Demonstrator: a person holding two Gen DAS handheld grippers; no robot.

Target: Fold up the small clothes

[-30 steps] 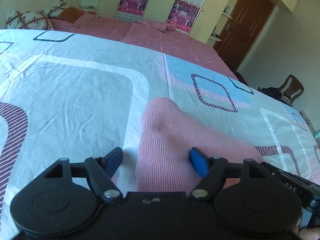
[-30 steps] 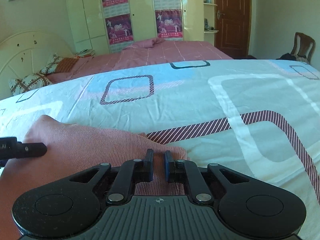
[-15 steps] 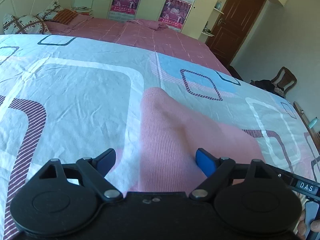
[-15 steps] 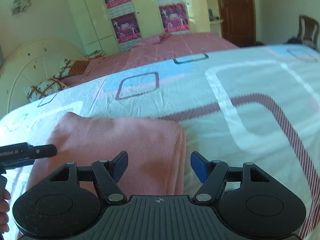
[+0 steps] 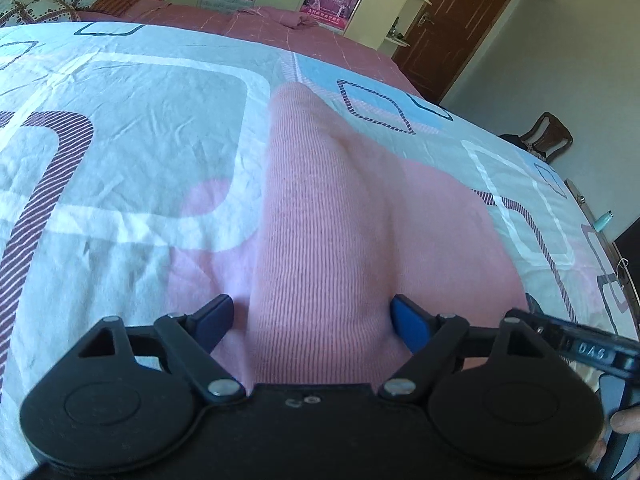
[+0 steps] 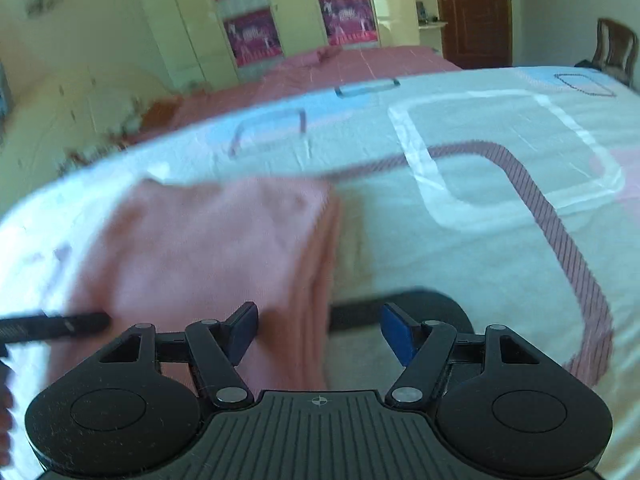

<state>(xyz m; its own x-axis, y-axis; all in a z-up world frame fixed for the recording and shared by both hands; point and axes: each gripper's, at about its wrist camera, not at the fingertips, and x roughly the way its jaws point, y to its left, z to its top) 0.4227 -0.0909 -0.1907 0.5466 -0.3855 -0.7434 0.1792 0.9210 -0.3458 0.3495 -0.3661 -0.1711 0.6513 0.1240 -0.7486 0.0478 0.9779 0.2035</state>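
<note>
Left wrist view: the left tool (image 5: 310, 320) hangs low over the bed, blue pads (image 5: 410, 326) spread wide, gripping nothing.
Cloth from the left tool: the pink cloth (image 5: 332, 216) runs straight ahead from between its pads; neither pad presses it, though the right-hand pad sits just beside the fabric.
Fold: a raised ridge of cloth runs away from the left tool, with a flatter part spreading to its right.
Right wrist view: blurred; the right tool (image 6: 318, 330) has its jaws apart and closing a little, with only the cloth's right edge lying between them, unpressed.
Cloth from the right tool: the cloth (image 6: 208, 248) lies ahead and to its left, folded, with stacked layers showing along the right edge.
Other tool: a black bar of the left tool (image 6: 56, 326) pokes in at the right tool's far left, over the cloth.
Bed: the patterned sheet (image 5: 132, 128) carries the cloth; bare sheet (image 6: 480, 240) stretches ahead and to the right of the right tool.
Hand: fingertips (image 5: 626, 420) show at the left tool's lower right.
</note>
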